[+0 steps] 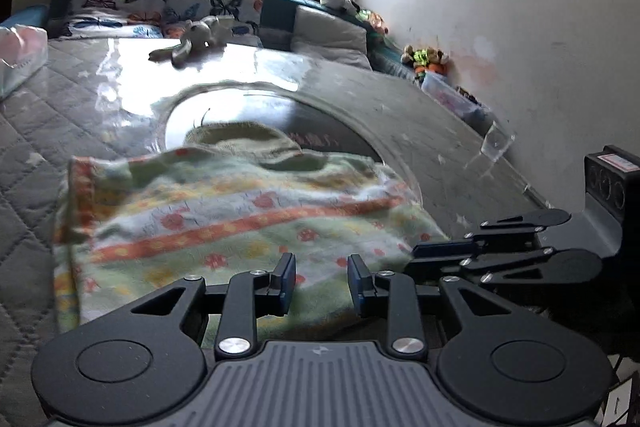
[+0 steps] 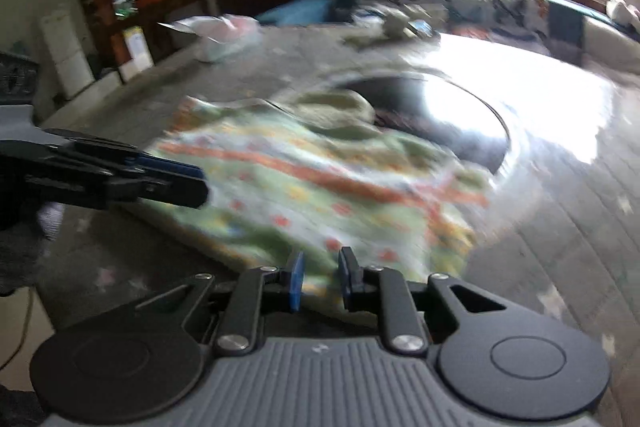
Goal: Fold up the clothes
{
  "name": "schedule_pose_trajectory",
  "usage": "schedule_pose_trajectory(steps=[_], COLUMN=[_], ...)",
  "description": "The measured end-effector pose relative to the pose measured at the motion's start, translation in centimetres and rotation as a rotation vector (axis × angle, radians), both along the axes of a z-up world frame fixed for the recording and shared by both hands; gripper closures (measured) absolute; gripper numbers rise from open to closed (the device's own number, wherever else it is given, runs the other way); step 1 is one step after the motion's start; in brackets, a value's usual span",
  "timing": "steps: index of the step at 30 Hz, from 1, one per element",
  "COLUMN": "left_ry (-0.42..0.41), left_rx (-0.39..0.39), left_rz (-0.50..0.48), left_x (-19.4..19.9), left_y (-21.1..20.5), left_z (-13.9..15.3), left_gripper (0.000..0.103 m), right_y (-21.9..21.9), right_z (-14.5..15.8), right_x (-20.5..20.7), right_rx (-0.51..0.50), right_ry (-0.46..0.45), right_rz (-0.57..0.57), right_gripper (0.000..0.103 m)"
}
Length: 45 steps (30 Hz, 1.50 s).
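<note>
On bed [image 1: 36, 155]: patterned garment [image 1: 240, 219], flat, just ahead of left tool [image 1: 322, 281] and right tool [image 2: 320, 279]; both tools parted, empty.

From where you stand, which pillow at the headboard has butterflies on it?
The butterfly pillow on the left, behind the stuffed bunny; the grey pillow to its right is plain.

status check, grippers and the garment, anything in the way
Left gripper open, right gripper open, both at near edge, nothing held. Green patterned garment flat on quilted bed, partly folded. Nothing on it; stuffed toy far off by pillows.
</note>
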<state>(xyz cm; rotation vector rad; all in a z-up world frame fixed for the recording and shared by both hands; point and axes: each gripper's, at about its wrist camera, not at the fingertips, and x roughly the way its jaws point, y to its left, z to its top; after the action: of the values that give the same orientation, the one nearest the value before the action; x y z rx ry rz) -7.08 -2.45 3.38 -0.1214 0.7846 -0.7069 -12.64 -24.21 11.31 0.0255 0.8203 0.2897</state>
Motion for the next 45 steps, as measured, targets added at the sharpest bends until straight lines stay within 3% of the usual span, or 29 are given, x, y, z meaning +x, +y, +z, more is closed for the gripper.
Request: schedule_pose_trajectory(steps=[10, 13, 21, 29, 45], left_ry=[0.004, 0.003, -0.024, 0.018, 0.002], left_rx=[0.004, 0.006, 0.027, 0.041, 0.033], left_rz=[-0.003, 0.029, 0.167, 0.297, 0.293], left_x=[0.2, 0.8, 4.7, 8.7, 8.9], left_y=[-0.2, 0.3, 3.1, 6.0, 7.0], left_z=[0.0, 0.2, 0.9, -0.2, 0.0], left_gripper=[0.065, 0.065, 0.065, 0.067, 0.066], right_y=[-0.7, -0.9, -0.9, -1.8, -2.8], right_z=[0.5, -0.7, 0.3, -0.9, -0.7], right_x=[1.5, 2.6, 4.7, 9.2, 10.5], right_rx=[-0.009, -0.018, -0.035, -0.036, -0.048], right_ry=[-0.054, -0.021, -0.05, -0.033, -0.031], right_rz=[-0.011, -0.019, -0.016, -0.082, -0.137], right_gripper=[0.082, 0.082, 0.082, 0.082, 0.083])
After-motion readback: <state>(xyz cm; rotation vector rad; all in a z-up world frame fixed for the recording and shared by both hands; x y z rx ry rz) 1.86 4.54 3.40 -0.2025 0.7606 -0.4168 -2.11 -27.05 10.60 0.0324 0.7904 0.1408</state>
